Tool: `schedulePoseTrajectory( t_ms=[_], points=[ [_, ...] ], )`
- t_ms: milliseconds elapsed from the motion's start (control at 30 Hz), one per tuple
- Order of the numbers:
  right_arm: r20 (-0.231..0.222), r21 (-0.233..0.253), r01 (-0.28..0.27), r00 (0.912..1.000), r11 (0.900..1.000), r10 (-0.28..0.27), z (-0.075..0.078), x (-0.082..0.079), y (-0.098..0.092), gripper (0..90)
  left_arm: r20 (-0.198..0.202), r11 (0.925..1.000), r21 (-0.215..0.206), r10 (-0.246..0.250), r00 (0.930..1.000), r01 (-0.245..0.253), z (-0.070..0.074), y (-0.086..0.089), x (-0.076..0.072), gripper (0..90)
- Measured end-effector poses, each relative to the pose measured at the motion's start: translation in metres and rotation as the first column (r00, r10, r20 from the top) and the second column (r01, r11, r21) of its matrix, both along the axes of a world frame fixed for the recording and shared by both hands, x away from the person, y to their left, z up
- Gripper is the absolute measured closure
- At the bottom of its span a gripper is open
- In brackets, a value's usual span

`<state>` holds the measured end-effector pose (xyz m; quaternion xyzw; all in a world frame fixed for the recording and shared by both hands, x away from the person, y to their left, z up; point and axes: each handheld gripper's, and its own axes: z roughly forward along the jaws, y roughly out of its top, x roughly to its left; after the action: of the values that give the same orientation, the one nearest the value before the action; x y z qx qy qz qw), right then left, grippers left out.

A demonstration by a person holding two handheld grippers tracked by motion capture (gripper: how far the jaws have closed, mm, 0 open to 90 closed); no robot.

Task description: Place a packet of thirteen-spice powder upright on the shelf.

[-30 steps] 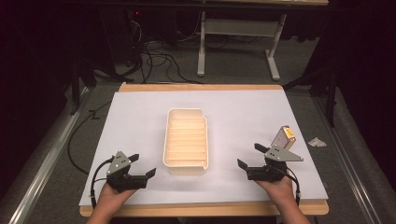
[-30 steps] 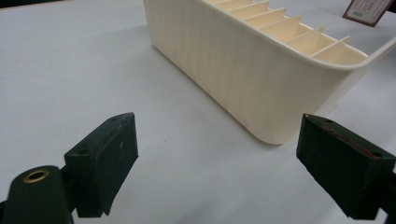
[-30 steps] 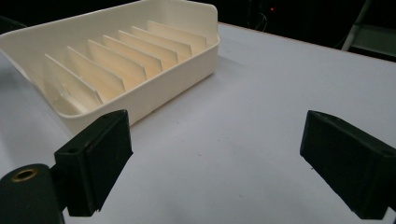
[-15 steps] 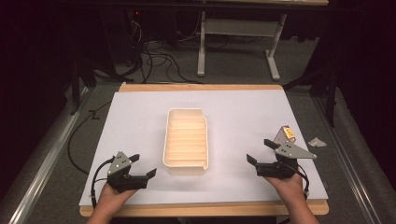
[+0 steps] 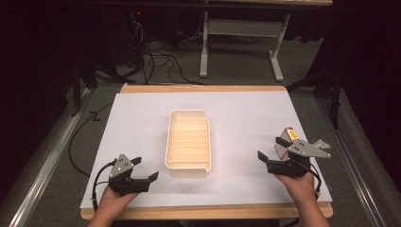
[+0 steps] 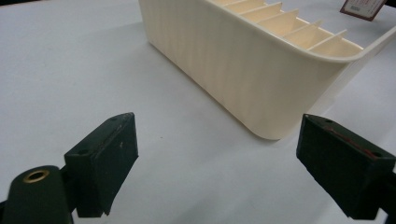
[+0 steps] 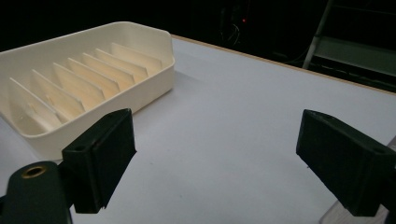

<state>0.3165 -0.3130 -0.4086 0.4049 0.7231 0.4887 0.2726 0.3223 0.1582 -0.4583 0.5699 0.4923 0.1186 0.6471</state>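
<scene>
The small box (image 5: 286,140) sits partly hidden behind the right gripper (image 5: 271,150), its label unreadable.

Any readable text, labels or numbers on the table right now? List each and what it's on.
Nothing can be read.
Small box beside the right gripper: a yellow-orange label on its top, too small and blurred to read.
Same box in the left gripper view: pale print on a dark red face, blurred and cut by the frame edge.
Cream divided tray: no markings visible.
White table cover: no markings visible.
</scene>
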Motion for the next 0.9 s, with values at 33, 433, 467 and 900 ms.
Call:
schedulePoseTrajectory(
  t_ms=[33, 433, 467, 900],
  points=[
    [0.006, -0.005, 0.0, 1.0, 1.0, 0.0, 0.0, 0.001, -0.002, 11.8, 0.0, 1.0, 0.0, 0.0, 1.0, 0.0, 0.0, 0.0, 0.0, 13.3],
    [0.012, -0.001, 0.049, 0.9987, 0.999, -0.049, 0.004, 0.004, -0.018, 12.6, 0.004, 0.9998, 0.017, -0.012, 0.9999, 0.012, -0.001, -0.001, -0.001, 13.4],
    [0.014, -0.005, 0.05, 0.9986, 0.999, -0.05, 0.004, 0.005, -0.02, 12.6, 0.004, 0.9998, 0.016, -0.012, 0.9999, 0.012, -0.001, -0.001, -0.001, 13.4],
    [0.031, -0.006, 0.115, 0.9929, 0.993, -0.115, 0.003, 0.007, -0.042, 13.7, 0.01, 0.9998, 0.015, -0.013, 0.9999, 0.013, 0.0, 0.0, -0.003, 13.4]
  ],
)
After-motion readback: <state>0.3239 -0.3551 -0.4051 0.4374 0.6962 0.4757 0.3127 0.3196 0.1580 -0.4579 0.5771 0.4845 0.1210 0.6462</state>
